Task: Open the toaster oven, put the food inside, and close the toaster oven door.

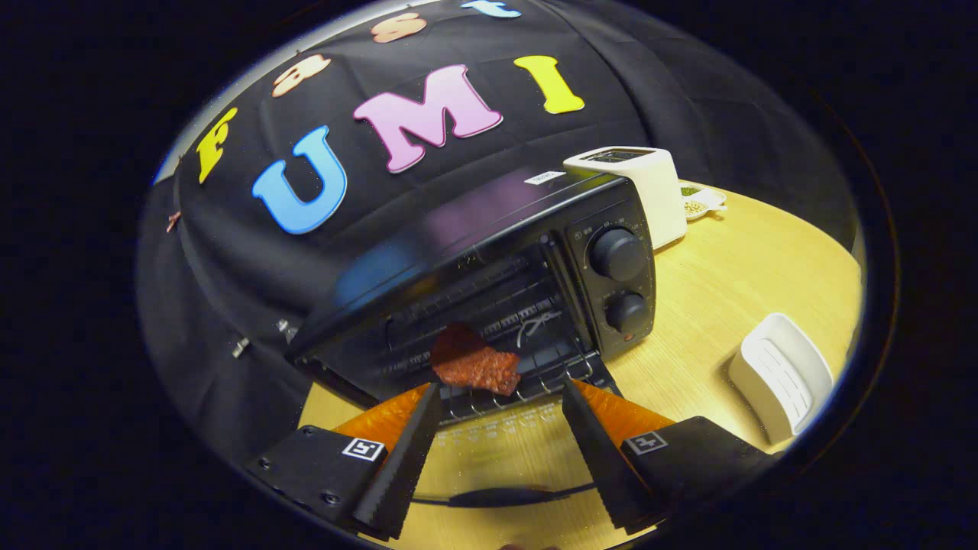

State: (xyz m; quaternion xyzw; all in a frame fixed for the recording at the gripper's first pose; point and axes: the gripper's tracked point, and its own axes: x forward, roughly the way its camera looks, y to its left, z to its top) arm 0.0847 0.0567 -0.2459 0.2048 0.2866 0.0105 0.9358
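Jaws spread wide with nothing between them; gripper [500,393] sits low over the glass door [497,439] of the toaster oven [489,283], which lies folded down flat beneath the fingers [405,451]. Just ahead of the fingertips, a reddish-brown piece of food [474,363] rests on the wire rack [535,382] at the mouth of the oven. Beyond the oven on the far right of the wooden table [733,275] stand a white toaster [649,191] and a small dish [699,200], and a white ribbed object [779,378] lies beside the right finger, well apart.
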